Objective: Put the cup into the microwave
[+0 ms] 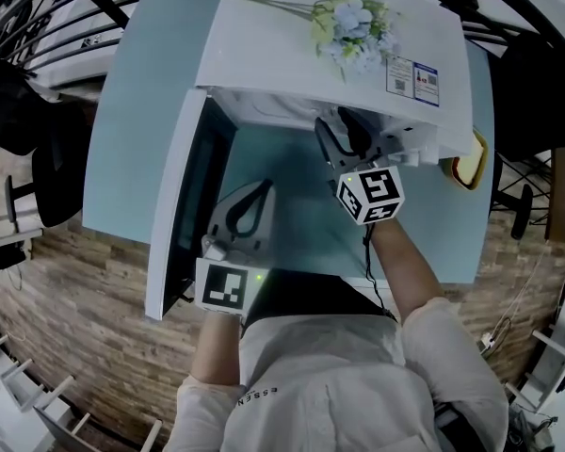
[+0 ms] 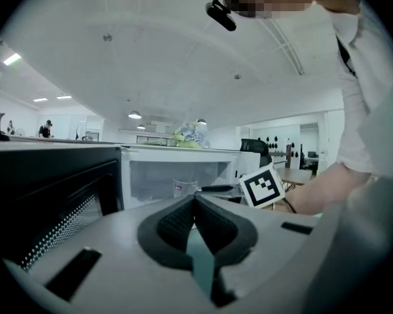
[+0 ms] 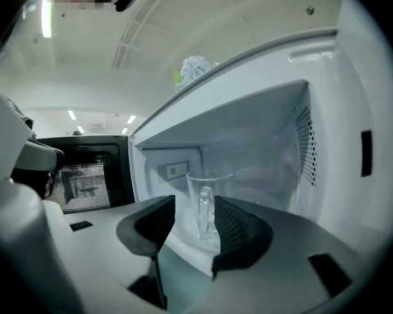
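Cup (image 3: 206, 205) stood inside the microwave (image 3: 327, 142), handle between the right gripper's (image 3: 193, 224) wide-apart jaws; left gripper (image 2: 195, 205) was closed, empty.

One microwave (image 1: 264, 55), one glass cup (image 3: 206, 201), one flower bunch (image 1: 353, 22), one table (image 1: 132, 111); two grippers: left gripper (image 2: 195, 203), right gripper (image 3: 195, 216).
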`<state>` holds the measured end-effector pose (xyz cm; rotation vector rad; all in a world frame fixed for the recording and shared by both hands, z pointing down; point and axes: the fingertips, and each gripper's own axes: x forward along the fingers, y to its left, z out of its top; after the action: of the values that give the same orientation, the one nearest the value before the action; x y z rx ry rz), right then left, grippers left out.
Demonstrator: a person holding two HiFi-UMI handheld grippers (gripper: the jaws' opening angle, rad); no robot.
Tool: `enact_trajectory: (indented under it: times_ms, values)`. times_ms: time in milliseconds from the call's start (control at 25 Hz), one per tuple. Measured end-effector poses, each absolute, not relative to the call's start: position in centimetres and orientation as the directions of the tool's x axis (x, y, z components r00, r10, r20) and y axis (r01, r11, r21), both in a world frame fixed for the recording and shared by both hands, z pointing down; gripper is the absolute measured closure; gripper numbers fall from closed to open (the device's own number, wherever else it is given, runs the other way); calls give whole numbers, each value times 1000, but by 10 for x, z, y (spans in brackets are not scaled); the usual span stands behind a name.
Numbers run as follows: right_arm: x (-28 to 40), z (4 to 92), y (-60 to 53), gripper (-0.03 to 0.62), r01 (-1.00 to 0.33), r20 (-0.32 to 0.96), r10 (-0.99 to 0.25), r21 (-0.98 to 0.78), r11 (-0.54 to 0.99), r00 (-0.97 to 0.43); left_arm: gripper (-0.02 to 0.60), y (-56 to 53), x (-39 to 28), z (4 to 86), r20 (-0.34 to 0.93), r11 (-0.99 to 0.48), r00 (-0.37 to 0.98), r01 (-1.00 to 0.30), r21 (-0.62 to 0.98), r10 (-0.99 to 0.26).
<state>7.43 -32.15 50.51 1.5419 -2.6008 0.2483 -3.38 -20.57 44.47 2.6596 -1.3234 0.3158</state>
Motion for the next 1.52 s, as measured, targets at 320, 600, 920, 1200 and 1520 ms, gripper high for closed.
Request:
enact_trajectory:
  times_ms: [320,600,920,1200,1520]
  values:
    - [86,471,-279,416,-907,161,-892,-99,410,-421,580,-190,-27,418,222,-642,631,-766,27,-744]
    - [82,427,-219,545,-921,181,-905,-150,361,-384,581,-171,-37,385,186,-656,648,-755,25,-739]
    - [88,369,-170,577,-941,101,-938,-112,320,-331,581,-146,-45,355,158,-685,674,-729,-13,-721]
    - [86,326,-142,577,-936,30,-936,-59,347,-350,581,-125,-54,335,156,-710,693,-692,-129,-704]
    - [97,309,-124,577,-941,-1,-942,-46,335,-336,581,-118,-56,316,117,-705,696,-693,-152,-709]
